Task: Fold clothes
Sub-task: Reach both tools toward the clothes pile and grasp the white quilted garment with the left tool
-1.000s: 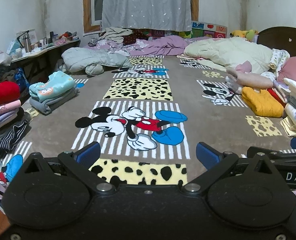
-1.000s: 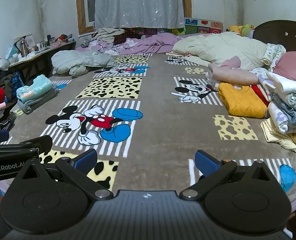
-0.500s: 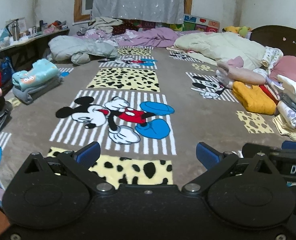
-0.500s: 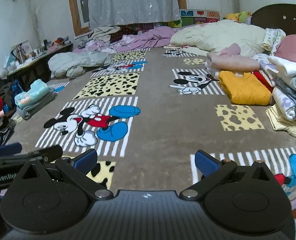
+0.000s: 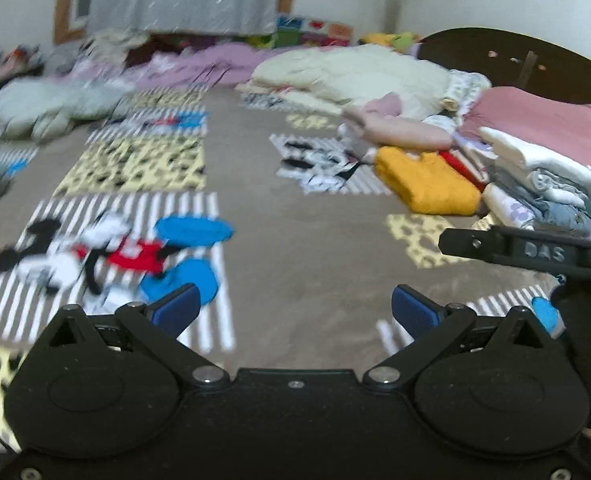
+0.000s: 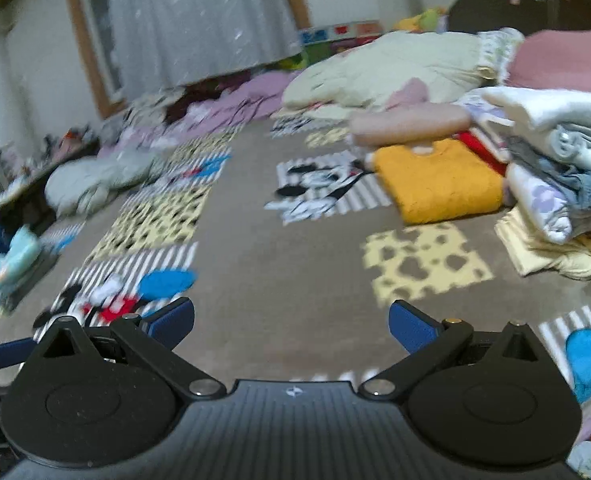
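Both views have swung right across the cartoon blanket (image 5: 295, 248), now blurred, toward the stack of clothes (image 6: 555, 168) at far right, suggesting a garment is being fetched next. The left gripper (image 5: 295, 312) and right gripper (image 6: 291, 322) are spread wide, holding nothing. No containers visible.

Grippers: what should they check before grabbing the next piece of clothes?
1. Left gripper open and empty: ok.
2. Right gripper open and empty: ok.
3. Bare blanket ahead to fold on: ok.
4. Clothes within sight: ok, the yellow sweater and the stack of clothes lie ahead on the right.
5. Which piece comes next: cannot tell.
6. Sharp view: not ok, both pictures are blurred.
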